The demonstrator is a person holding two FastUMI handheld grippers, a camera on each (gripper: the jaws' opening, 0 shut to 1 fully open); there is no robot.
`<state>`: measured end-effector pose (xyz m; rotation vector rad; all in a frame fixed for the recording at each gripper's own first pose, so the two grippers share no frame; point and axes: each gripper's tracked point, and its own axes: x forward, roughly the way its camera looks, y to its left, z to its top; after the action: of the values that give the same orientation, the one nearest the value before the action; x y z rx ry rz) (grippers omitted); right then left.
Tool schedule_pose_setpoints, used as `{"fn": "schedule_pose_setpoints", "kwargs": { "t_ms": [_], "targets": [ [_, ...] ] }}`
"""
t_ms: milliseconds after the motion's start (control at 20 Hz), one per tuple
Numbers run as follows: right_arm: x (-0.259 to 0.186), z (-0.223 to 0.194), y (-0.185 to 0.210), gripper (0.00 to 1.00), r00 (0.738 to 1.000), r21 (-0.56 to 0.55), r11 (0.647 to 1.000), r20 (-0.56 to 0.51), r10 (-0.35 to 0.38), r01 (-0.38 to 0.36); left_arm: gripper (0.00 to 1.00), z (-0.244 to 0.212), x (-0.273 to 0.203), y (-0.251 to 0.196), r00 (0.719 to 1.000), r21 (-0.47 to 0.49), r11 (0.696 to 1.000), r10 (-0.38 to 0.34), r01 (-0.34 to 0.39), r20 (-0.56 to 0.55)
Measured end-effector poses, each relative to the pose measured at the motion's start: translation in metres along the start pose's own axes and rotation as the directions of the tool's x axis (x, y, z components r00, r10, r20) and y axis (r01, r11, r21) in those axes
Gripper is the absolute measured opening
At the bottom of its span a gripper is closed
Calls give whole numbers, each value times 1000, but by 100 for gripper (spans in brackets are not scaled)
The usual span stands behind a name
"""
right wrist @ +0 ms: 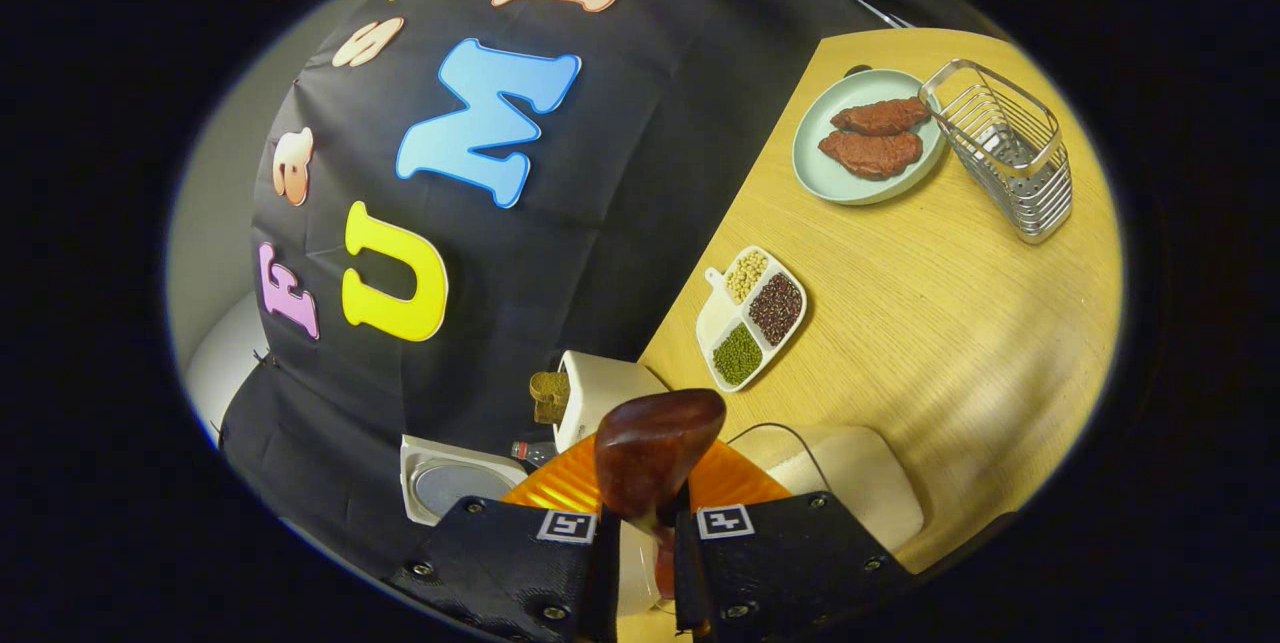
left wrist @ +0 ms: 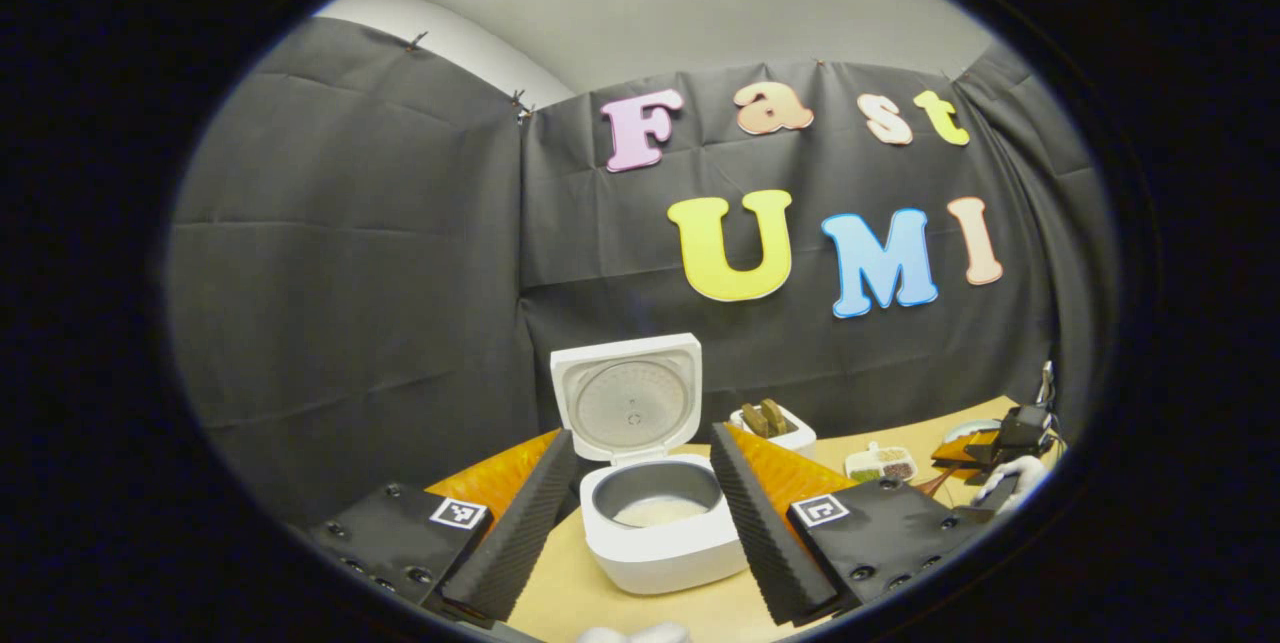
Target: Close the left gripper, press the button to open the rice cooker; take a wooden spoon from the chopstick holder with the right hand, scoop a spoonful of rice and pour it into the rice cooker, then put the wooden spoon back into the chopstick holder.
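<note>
1 rice cooker (left wrist: 660,483), 1 wooden spoon (right wrist: 655,458), 1 plate (right wrist: 815,173) with 2 meat pieces (right wrist: 875,135), 1 wire rack (right wrist: 1010,148), 1 divided dish (right wrist: 752,318).

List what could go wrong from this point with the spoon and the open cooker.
1. The right gripper is clamped on the dark brown wooden spoon, whose bowl is turned over; leftover rice may drop outside the white rice cooker.
2. Returning the spoon to the silver wire chopstick holder means passing over the white divided dish of beans and the pale green plate of meat; a low swing might knock them.
3. The open left gripper sits close to the cooker and could bump it.
</note>
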<state>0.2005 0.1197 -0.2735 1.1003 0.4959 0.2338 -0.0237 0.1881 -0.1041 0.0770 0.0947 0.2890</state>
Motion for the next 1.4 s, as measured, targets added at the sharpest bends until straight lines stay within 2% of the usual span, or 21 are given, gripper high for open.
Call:
{"fn": "schedule_pose_setpoints", "kwargs": {
  "t_ms": [200, 350, 500, 700, 900, 1100, 1250, 1400],
  "targets": [
    [2, -3, 50, 22, 999, 6, 999, -4, 40, -40, 95, 0, -5, 17, 1000, 1, 1000, 22, -22, 9],
    [15, -21, 94, 22, 997, 11, 997, -25, 71, -70, 94, -9, -11, 27, 1000, 0, 1000, 27, -27, 7],
    [31, -57, 138, 22, 991, 0, 994, -87, 105, -106, 94, -23, -12, 41, 999, -11, 999, 43, -44, -21],
    [64, -114, 187, 22, 976, 40, 989, -159, 150, -145, 94, -25, -15, 63, 996, -15, 996, 84, -84, -23],
    [91, -168, 219, 22, 959, 2, 986, -229, 165, -169, 94, -28, -18, 78, 992, -25, 992, 121, -122, -28],
    [106, -222, 241, 22, 939, 15, 983, -292, 180, -184, 94, -27, -22, 80, 991, -38, 991, 130, -131, -34],
    [118, -253, 248, 22, 925, 2, 982, -335, 181, -191, 94, -30, -23, 81, 990, -39, 990, 137, -139, -35],
    [129, -267, 245, 22, 926, -35, 982, -340, 161, -183, 94, -27, -23, 82, 990, -42, 989, 140, -141, -26]
  ]
}}
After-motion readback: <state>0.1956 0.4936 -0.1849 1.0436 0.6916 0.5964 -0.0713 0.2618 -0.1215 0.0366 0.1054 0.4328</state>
